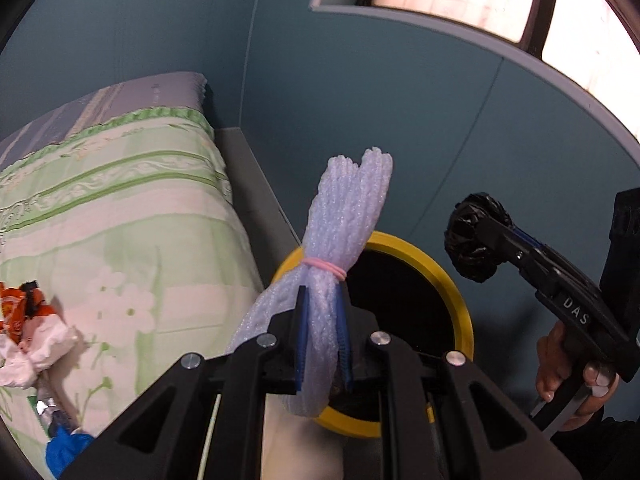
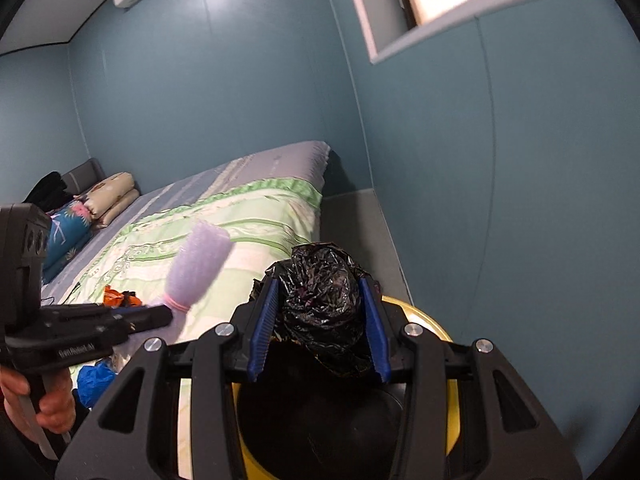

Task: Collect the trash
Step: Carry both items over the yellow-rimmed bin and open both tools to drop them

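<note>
My left gripper [image 1: 322, 300] is shut on a pale lavender foam net bundle [image 1: 348, 208] tied with a pink rubber band, held over the near rim of a yellow-rimmed bin [image 1: 456, 300]. My right gripper [image 2: 318, 292] is shut on a crumpled black plastic bag [image 2: 324, 300] above the same bin [image 2: 434, 328]. In the left wrist view the right gripper [image 1: 476, 236] with the black bag [image 1: 468, 252] hangs right of the bin. In the right wrist view the left gripper [image 2: 168, 314] holds the foam bundle [image 2: 200, 264] over the bed.
A bed with a green floral quilt [image 1: 120, 240] lies left of the bin. On it lie an orange wrapper [image 1: 24, 308], white crumpled paper [image 1: 36, 352] and a blue plastic piece [image 1: 64, 452]. A teal wall [image 1: 400, 120] stands behind the bin, with pillows [image 2: 112, 196] at the bed's far end.
</note>
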Demonstrator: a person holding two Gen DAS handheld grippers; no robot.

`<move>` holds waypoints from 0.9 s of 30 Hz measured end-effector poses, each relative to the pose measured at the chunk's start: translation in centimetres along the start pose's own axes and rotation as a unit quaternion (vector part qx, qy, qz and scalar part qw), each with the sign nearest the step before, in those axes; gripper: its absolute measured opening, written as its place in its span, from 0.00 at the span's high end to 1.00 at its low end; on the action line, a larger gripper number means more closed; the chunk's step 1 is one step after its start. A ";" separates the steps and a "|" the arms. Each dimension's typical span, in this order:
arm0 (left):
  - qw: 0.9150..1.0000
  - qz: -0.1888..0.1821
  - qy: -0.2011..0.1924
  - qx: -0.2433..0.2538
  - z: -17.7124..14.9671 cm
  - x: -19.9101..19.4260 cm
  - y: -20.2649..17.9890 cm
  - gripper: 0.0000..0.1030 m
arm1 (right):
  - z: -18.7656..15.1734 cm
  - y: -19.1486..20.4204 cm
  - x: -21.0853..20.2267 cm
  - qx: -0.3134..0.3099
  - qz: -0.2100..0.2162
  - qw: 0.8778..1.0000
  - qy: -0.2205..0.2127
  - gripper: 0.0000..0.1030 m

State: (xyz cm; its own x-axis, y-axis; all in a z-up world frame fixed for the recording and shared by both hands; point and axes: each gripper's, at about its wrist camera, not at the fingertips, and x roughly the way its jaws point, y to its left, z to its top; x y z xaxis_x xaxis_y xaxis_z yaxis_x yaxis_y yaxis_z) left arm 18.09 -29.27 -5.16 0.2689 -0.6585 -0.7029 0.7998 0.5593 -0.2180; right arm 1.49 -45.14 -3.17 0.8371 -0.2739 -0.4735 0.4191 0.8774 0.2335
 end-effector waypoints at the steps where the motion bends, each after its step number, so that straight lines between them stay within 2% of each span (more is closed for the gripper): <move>1: 1.000 -0.004 0.006 0.000 -0.1 0.5 -0.2 0.88 | -0.1 -0.4 0.2 0.002 -0.002 1.000 0.002 0.62; 6: 0.999 -0.014 0.036 -0.003 -0.9 3.4 -1.0 0.88 | -0.7 -2.0 0.9 0.020 -0.007 1.000 0.013 0.61; 12: 0.998 -0.019 0.053 0.009 -1.6 4.9 -2.0 0.88 | -1.3 -2.5 1.5 0.026 -0.006 0.999 0.023 0.60; 17: 0.999 -0.031 0.044 0.001 -1.8 4.3 -1.9 0.85 | -0.8 -2.5 1.9 0.031 -0.010 0.999 0.022 0.50; 19: 0.999 -0.026 0.036 -0.004 -1.9 3.6 -1.6 0.73 | -0.8 -2.7 1.8 0.036 -0.015 0.999 0.019 0.47; 20: 0.999 -0.023 0.031 -0.008 -1.9 3.5 -1.3 0.59 | -0.8 -2.8 1.8 0.038 -0.016 0.999 0.019 0.47; 21: 0.999 -0.019 0.024 -0.013 -1.9 3.3 -0.9 0.50 | -0.8 -2.9 1.7 0.040 -0.018 0.999 0.017 0.47; 23: 1.000 -0.016 0.019 -0.017 -2.0 3.0 -0.6 0.46 | -0.7 -2.9 1.5 0.042 -0.020 0.999 0.013 0.47; 27: 1.000 -0.024 0.003 -0.017 -2.0 2.3 -0.6 0.20 | -0.4 -2.8 1.1 0.043 -0.022 0.999 0.002 0.47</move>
State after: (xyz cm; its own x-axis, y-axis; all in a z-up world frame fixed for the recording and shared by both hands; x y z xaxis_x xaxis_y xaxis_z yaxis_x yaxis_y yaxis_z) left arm 17.13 -30.09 -7.98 0.2278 -0.6812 -0.6958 0.7932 0.5443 -0.2732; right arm 1.05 -47.69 -4.69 0.8155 -0.3099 -0.4887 0.4844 0.8276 0.2836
